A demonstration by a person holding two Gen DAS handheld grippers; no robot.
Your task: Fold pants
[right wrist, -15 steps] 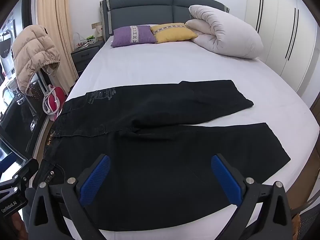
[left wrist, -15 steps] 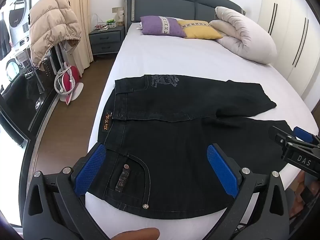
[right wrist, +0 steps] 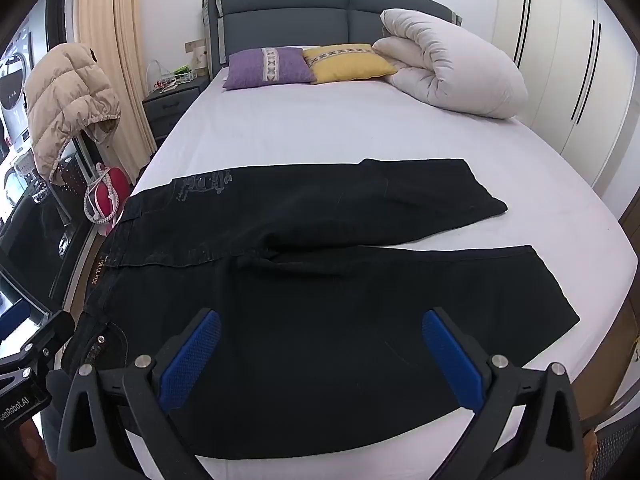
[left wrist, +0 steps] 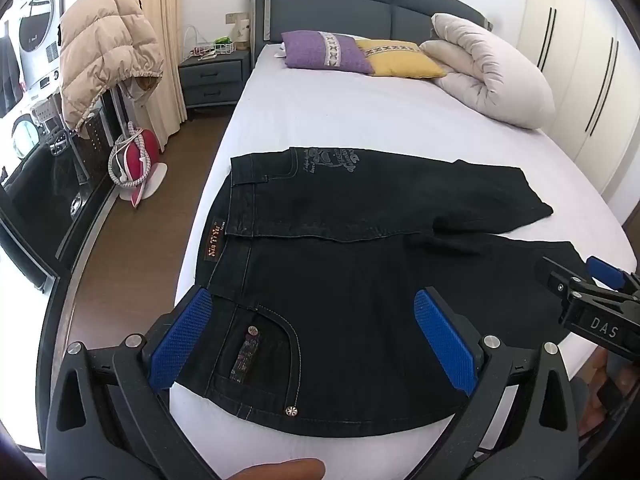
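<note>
Black pants (left wrist: 360,280) lie flat across the near end of the bed (left wrist: 360,120), waistband at 9 o'clock, hems at 3; the far leg angles away from the near one, so they're spread, not yet folded. Nothing has shifted in the last half second: both tools in the same hover, cloth undisturbed, so no fold has begun. Left gripper (left wrist: 316,340) sits over the waist pocket, jaws fully wide, holding nothing. Right gripper (right wrist: 320,360) sits over the near leg, equally wide, empty. Only container: wire basket (left wrist: 212,46) on the nightstand (left wrist: 212,76) at 11 o'clock, small items inside, too small to identify.
</note>
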